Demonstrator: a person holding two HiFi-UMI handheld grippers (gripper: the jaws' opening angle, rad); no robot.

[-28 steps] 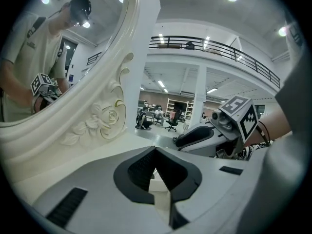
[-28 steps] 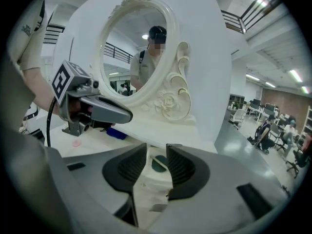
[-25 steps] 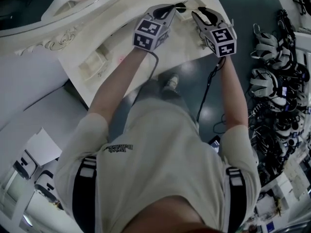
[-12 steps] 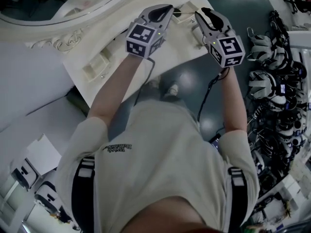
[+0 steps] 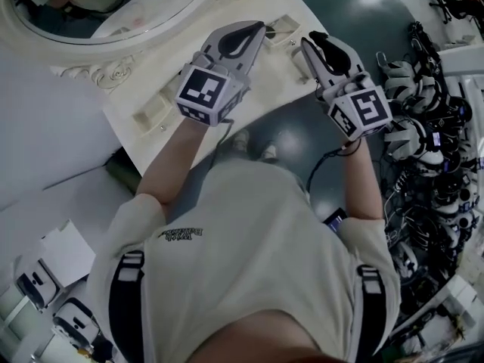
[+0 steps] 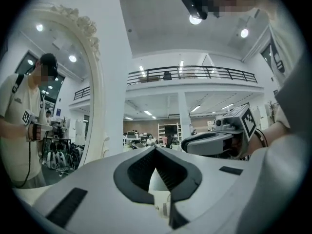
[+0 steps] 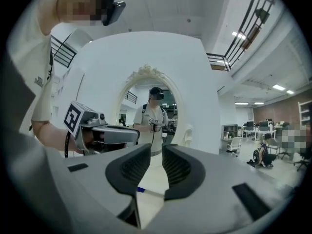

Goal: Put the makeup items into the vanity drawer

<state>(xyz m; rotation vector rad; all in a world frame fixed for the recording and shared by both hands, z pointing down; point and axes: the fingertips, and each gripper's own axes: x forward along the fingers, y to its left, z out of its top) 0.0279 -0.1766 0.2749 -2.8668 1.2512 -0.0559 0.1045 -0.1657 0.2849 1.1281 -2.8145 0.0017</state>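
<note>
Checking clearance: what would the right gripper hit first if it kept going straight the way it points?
Likely the oval mirror: the right gripper, whose empty jaws have just been closing, points at its glass; depth is unclear.

— Where is room left?
— The vanity top (image 5: 265, 85) is left bare near its front edge. It is walled behind by the mirror frame (image 5: 98, 72); a tray (image 5: 151, 114) is set leftward, and headsets (image 5: 412, 138) are heaped rightward.

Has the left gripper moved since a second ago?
Yes. The left gripper has lifted toward the camera and drawn back from the small box on the vanity top, toward the person.
</note>
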